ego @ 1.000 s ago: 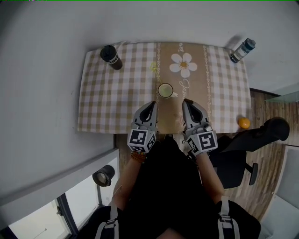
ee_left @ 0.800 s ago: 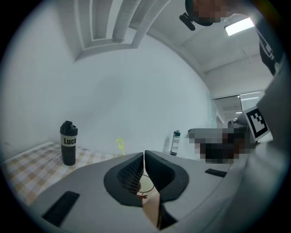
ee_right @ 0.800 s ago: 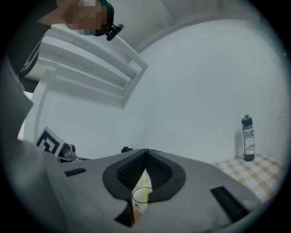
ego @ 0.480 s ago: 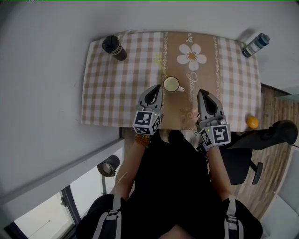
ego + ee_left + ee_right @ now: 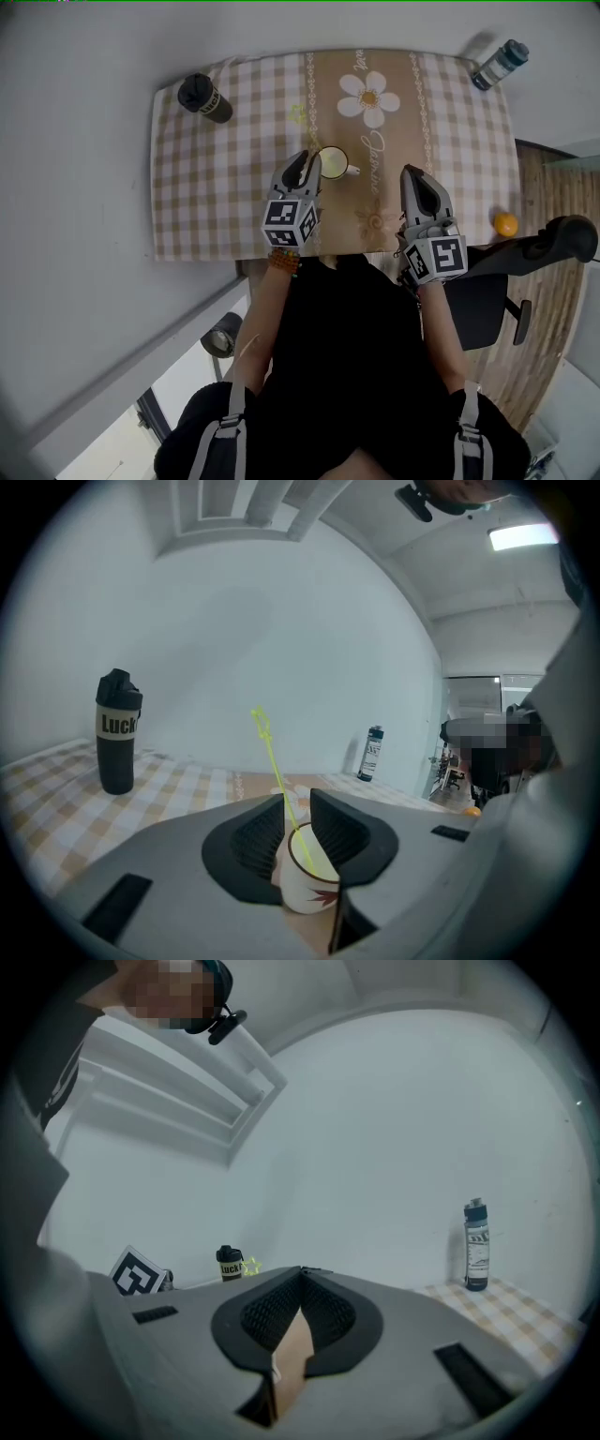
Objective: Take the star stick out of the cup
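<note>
A white cup (image 5: pixel 332 160) with a brown rim stands mid-table on the checked cloth (image 5: pixel 206 187). A thin yellow-green star stick (image 5: pixel 273 761) leans out of the cup (image 5: pixel 309 878), star end up and to the left. My left gripper (image 5: pixel 307 161) is at the cup's left side. In the left gripper view its jaws (image 5: pixel 297 801) are opening with the stick in the gap, and the pads do not press on it. My right gripper (image 5: pixel 413 174) hovers near the table's front edge, right of the cup, shut (image 5: pixel 300 1271) and empty.
A black bottle (image 5: pixel 204 98) stands at the far left corner, a clear water bottle (image 5: pixel 499 64) at the far right corner. An orange (image 5: pixel 506 224) lies off the table's right edge near a black office chair (image 5: pixel 525 258).
My left gripper has moved forward to the cup and its jaws have parted around the stick. The right gripper stays shut near the front edge.
</note>
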The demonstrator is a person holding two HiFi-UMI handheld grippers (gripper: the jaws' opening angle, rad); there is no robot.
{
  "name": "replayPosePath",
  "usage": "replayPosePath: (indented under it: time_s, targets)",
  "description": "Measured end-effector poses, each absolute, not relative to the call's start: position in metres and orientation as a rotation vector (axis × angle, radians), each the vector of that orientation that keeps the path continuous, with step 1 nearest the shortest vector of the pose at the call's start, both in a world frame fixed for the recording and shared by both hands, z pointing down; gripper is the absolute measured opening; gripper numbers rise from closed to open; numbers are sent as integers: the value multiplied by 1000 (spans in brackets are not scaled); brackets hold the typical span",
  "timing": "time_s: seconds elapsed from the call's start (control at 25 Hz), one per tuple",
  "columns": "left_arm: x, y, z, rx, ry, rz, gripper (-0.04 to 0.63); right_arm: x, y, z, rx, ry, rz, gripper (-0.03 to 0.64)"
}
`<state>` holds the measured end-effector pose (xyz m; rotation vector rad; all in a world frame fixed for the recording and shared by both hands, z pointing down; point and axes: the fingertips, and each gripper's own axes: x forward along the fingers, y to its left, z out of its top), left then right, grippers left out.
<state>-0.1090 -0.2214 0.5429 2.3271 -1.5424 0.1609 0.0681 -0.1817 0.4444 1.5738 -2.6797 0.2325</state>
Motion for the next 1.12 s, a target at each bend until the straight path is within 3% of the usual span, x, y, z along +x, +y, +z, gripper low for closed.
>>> replayPosePath:
  time_s: [0.24,0.36,1.12]
  targets:
    - [-108,-234,555,2309,-1524,175,91,65,-190,444,1580,-2663,218,6]
    - [-108,-239,558,2304,-1509,173,144,66,-193,443,1591,-2661,216,6]
    - [-103,-259,567,2295,-1457,184,144,71,-206,444,1621,-2633,218,6]
